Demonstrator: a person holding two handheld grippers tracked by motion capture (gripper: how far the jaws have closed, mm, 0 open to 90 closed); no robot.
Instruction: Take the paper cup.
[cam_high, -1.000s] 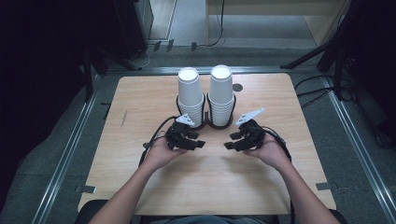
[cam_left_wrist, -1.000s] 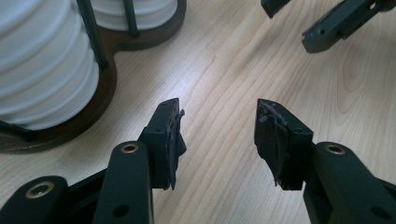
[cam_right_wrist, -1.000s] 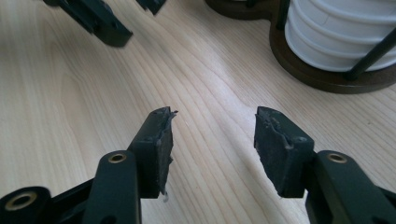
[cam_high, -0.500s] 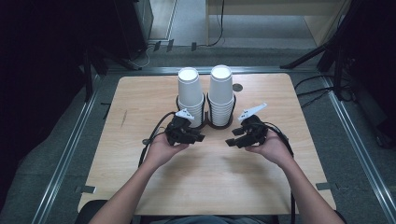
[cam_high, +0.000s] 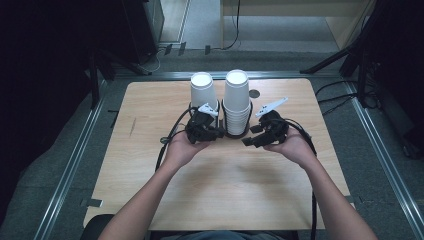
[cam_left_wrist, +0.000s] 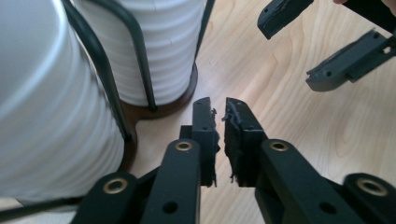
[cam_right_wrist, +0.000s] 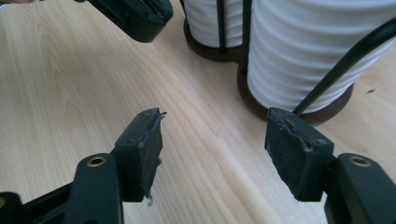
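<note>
Two stacks of white paper cups, upside down, in a black wire holder (cam_high: 235, 132) at table (cam_high: 150, 105) centre-back: left stack (cam_high: 203, 92), taller right stack (cam_high: 236, 100). Long axes vertical, closed bottoms up, rims down toward dark round bases. Left gripper (cam_left_wrist: 218, 109) just in front of left stack, jaws just closing, now nearly together, nothing pinched. Right gripper (cam_right_wrist: 215, 126) beside right stack, jaws just opening, spread, empty. Both clear of cups.
</note>
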